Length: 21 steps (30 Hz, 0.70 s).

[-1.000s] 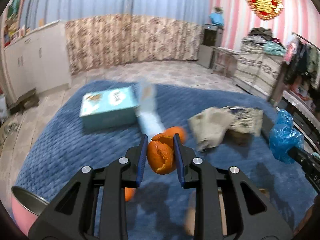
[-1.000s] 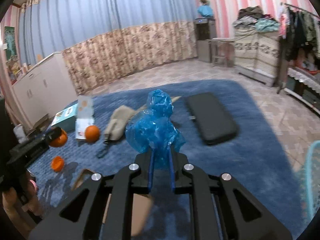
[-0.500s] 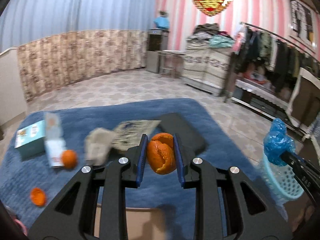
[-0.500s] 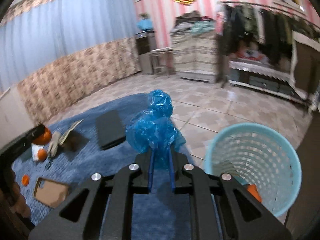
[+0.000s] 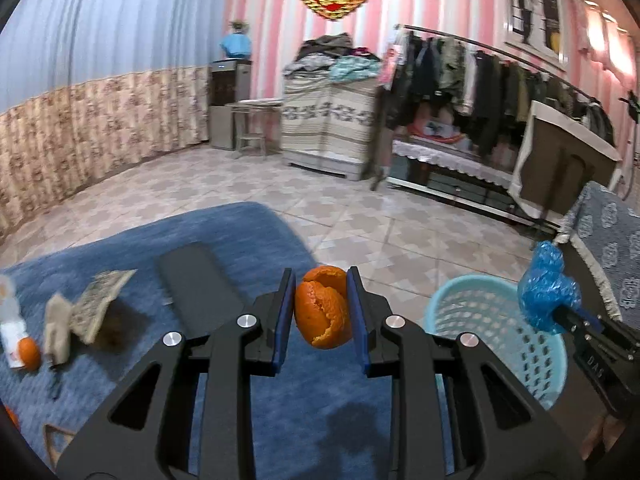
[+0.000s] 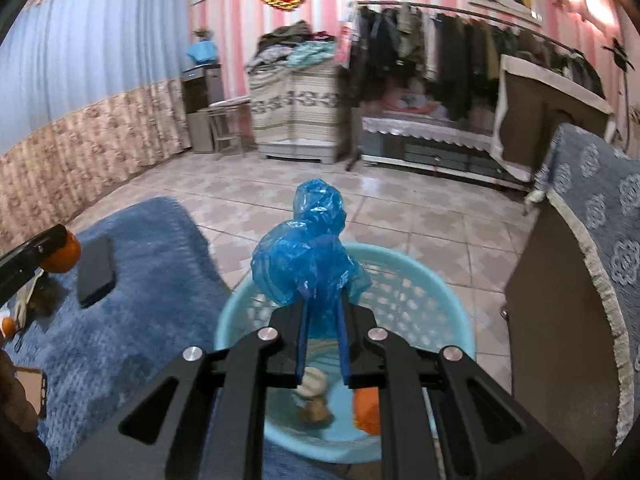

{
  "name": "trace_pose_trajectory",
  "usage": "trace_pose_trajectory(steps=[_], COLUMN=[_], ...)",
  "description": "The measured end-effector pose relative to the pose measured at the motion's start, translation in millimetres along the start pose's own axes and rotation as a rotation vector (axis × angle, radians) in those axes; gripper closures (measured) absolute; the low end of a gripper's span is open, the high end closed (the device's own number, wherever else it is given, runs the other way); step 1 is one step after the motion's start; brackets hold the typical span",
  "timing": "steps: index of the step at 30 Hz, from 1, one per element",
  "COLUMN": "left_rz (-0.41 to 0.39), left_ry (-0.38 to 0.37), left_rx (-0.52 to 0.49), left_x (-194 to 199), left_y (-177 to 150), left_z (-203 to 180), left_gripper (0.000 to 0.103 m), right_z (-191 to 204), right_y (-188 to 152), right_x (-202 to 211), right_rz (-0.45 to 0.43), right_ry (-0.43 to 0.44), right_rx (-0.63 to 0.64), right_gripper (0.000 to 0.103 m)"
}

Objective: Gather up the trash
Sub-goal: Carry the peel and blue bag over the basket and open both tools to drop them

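Carrying two pieces of trash toward the bin, with part of the collecting done and a fair share left

On the blue rug [image 5: 248, 248]: several things lying near its far-left side and not yet gathered — a dark flat pad [image 5: 196, 288], a printed paper sheet [image 5: 100, 300] propped over a beige crumpled wad [image 5: 56, 320], a whole orange [image 5: 29, 354] beside a small white carton [image 5: 10, 330], plus a brown cardboard piece [image 6: 32, 390] close to the near edge. Hard to tell which of these count as trash; the pad looks more like a household thing than rubbish

Standing on the tiled floor just off the rug edge: light blue basket [image 6: 424, 280], already holding a beige lump and an orange scrap at the bottom, so earlier drops judged complete

Poised directly above the basket mouth: right gripper [image 6: 322, 320], jaws narrow and clamped on a crumpled blue plastic bag [image 6: 308, 248]; release looks like the step in hand

Off to the left of the basket, over the rug: left gripper [image 5: 322, 312], jaws partly closed and pinching an orange peel [image 5: 323, 312], needing a short swing rightward before letting go

Remaining, by judgement: both drops, then return trips for the scraps on the rug
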<state>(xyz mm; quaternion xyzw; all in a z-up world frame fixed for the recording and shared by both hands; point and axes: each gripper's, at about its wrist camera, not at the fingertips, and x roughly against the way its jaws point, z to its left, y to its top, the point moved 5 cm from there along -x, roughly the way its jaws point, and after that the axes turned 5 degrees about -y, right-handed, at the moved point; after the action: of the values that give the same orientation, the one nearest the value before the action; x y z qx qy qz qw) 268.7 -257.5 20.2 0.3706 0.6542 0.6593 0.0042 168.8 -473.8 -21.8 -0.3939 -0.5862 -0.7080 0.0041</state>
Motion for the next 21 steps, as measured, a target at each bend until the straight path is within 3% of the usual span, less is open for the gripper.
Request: trace_pose_trajectory(steps=[7, 21], left_rz=[0.018, 0.114], left_ry=[-0.082, -0.217], left_rx=[-0.077, -0.152], left_x=[-25, -92], left_y=[3, -17], left_z=[-60, -130], left_gripper=[0.078, 0.078], right_z=[-40, -67], right_y=[-9, -22], right_x=[-21, -38], right_rz=[0.075, 0.094], right_ry=[-0.036, -0.035], right_rx=[-0.058, -0.171], right_gripper=[0.090, 0.090])
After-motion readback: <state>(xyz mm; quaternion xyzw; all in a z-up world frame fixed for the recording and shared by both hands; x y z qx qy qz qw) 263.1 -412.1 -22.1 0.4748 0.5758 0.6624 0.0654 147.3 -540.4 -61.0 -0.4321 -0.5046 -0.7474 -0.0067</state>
